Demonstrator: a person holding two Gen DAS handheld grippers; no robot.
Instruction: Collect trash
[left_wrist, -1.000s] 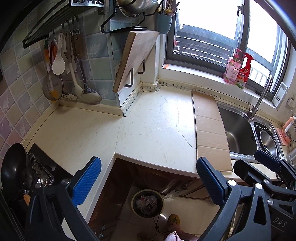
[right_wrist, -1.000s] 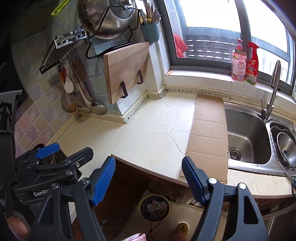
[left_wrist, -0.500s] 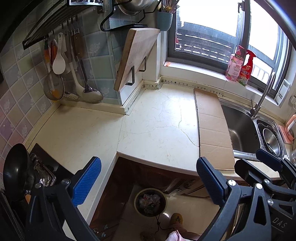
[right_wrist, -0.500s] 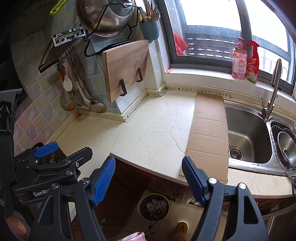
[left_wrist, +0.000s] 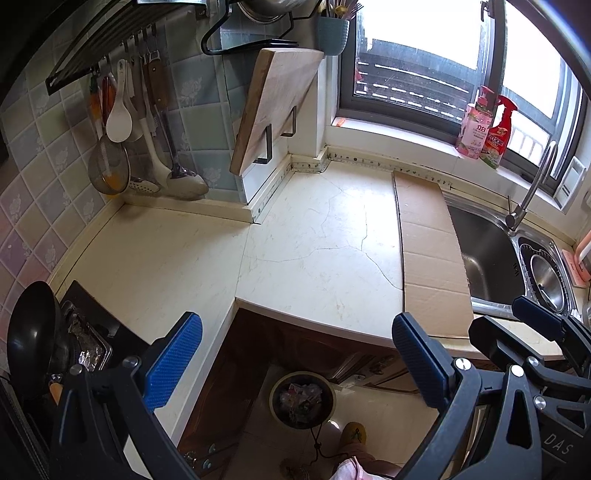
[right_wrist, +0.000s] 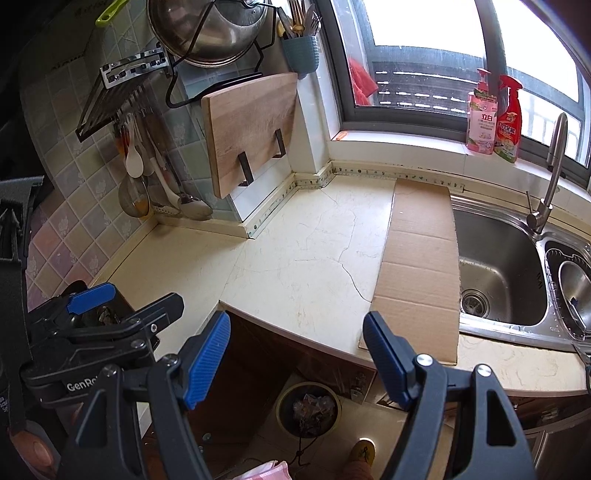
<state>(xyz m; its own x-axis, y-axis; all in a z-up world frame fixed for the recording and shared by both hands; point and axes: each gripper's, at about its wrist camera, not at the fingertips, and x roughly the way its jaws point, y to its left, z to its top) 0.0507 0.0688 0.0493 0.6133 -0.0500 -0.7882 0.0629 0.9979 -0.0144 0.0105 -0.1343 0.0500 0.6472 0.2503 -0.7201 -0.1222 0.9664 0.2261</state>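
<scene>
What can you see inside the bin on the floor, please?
The bin holds crumpled wrappers and bits of plastic, heaped nearly to its rim. What lies beneath that top layer is covered, and single pieces are too small to name.

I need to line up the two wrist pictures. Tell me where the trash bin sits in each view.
Left wrist: the trash bin is at bottom centre, on the floor below the counter edge.
Right wrist: the trash bin is at bottom centre, on the floor between the blue pads.
Shared landmark: the cardboard sheet on the counter beside the sink.
</scene>
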